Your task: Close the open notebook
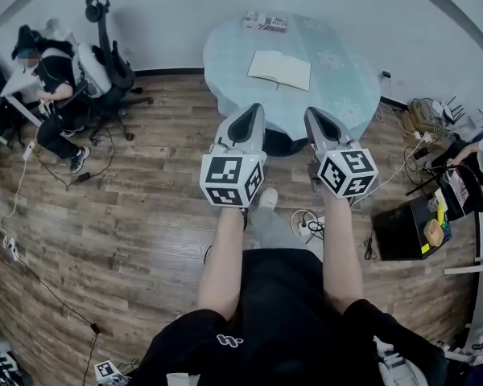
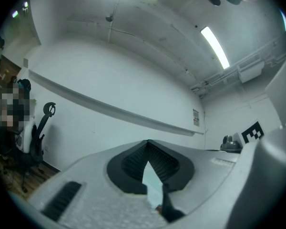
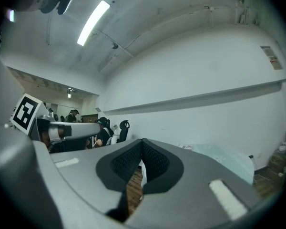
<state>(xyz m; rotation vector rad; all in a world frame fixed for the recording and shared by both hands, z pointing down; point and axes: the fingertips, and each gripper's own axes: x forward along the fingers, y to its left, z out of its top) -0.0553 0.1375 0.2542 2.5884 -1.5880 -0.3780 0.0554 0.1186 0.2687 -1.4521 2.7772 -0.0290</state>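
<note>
The open notebook [image 1: 280,69] lies flat with white pages up on a round table [image 1: 342,83] under a pale blue cloth, seen ahead in the head view. My left gripper [image 1: 248,112] and right gripper [image 1: 315,114] are held side by side in the air, short of the table's near edge and apart from the notebook. In the left gripper view, the left gripper [image 2: 148,143] has its jaws meeting at the tips with nothing between them. The right gripper [image 3: 143,142] looks the same, shut and empty. Neither gripper view shows the notebook.
A small printed box [image 1: 265,22] sits at the table's far edge. A seated person [image 1: 52,75] and office chairs [image 1: 109,55] are at the far left. A power strip with cables [image 1: 307,225] lies on the wooden floor, and a black case [image 1: 402,230] stands at the right.
</note>
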